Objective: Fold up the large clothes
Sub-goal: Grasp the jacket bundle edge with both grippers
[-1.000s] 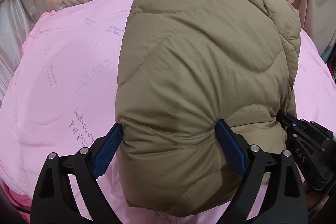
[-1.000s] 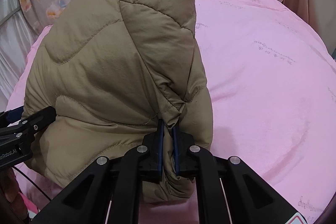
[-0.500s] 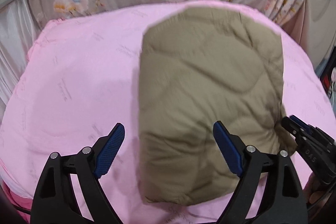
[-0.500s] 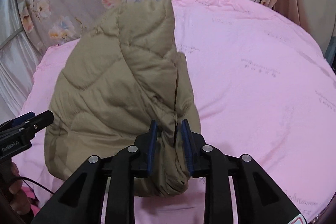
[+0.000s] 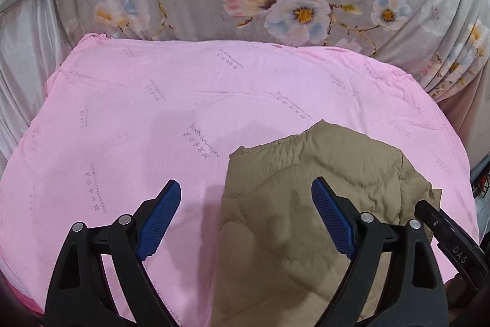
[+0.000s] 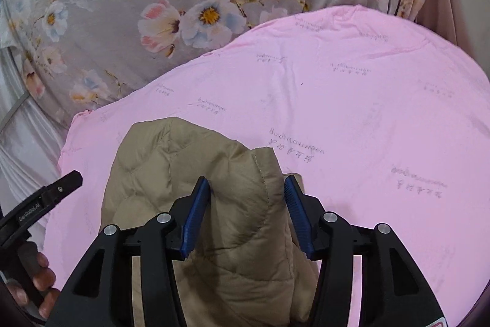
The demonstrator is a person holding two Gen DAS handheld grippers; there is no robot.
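Left wrist view first: the khaki quilted jacket lies folded on the pink sheet, near the front edge and right of centre, and its near end runs out of the bottom of the picture, so its full length is cut off. The left gripper is spread wide, holding nothing; one blue pad sits over bare sheet, the other over the jacket, whether touching it I cannot tell. At the right edge, part of the right gripper pokes in, mostly hidden behind the jacket and the frame.

Right wrist view: the right gripper is also released, jaws apart, with a raised fold of the jacket between the pads but not pinched. The jacket's long axis runs from the front edge away towards the floral curtain, its rounded far end pointing that way. Its near end is again hidden under the gripper frame. The left gripper shows at the left border, a hand wrapped on its handle, partly cut off. Printed lettering on the sheet is too faint to read.
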